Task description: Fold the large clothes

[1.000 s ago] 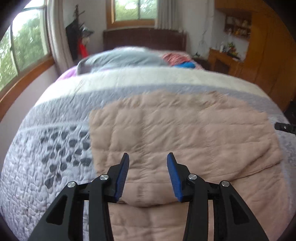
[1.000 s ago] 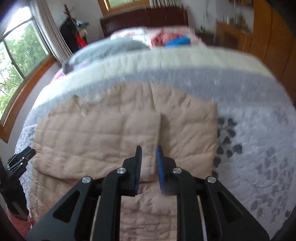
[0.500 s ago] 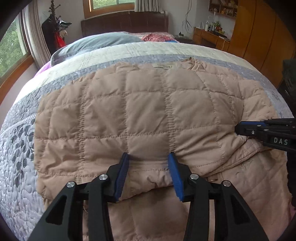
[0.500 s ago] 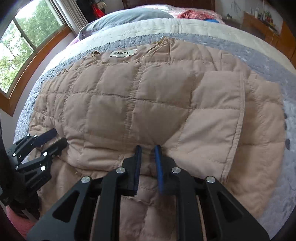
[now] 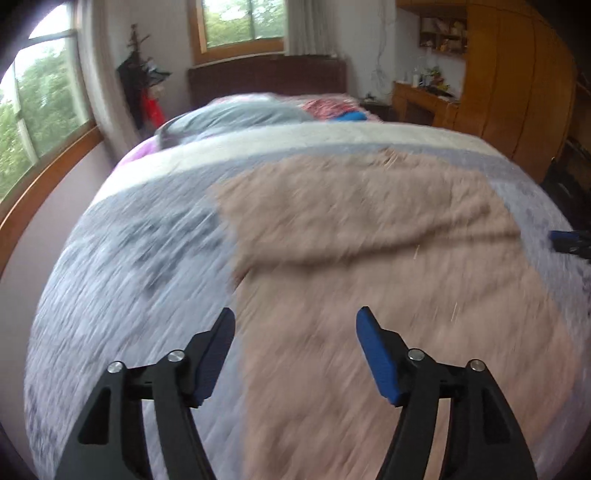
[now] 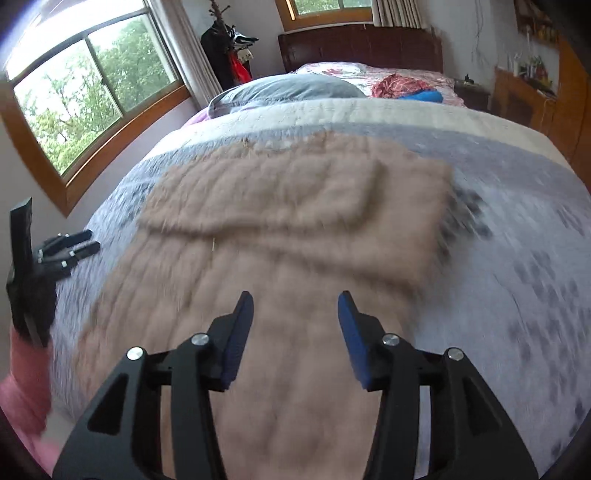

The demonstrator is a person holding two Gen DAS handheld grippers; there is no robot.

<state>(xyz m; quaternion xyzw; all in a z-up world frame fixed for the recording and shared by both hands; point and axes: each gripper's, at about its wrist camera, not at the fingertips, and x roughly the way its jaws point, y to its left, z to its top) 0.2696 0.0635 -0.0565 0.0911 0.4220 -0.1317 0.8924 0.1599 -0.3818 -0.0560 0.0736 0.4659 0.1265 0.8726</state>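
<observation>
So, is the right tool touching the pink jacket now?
Apart. In the right wrist view the right tool stands open, nothing between its fingers; the pink jacket lies on the bed beyond.

Soft daylight is admitted via windows (image 6: 92,92) up-left of the gripper and a 2nd window (image 5: 243,22) far ahead; panes are blown out w/ glare. No hard shadows are cast. Heavy motion blur is smeared over bedding (image 5: 122,266) and pink garment (image 6: 295,206) ahead of the fingers; gripper (image 6: 295,332) itself is rendered sharp. Fisheye bending and dark vignetting are seen at edges.
</observation>
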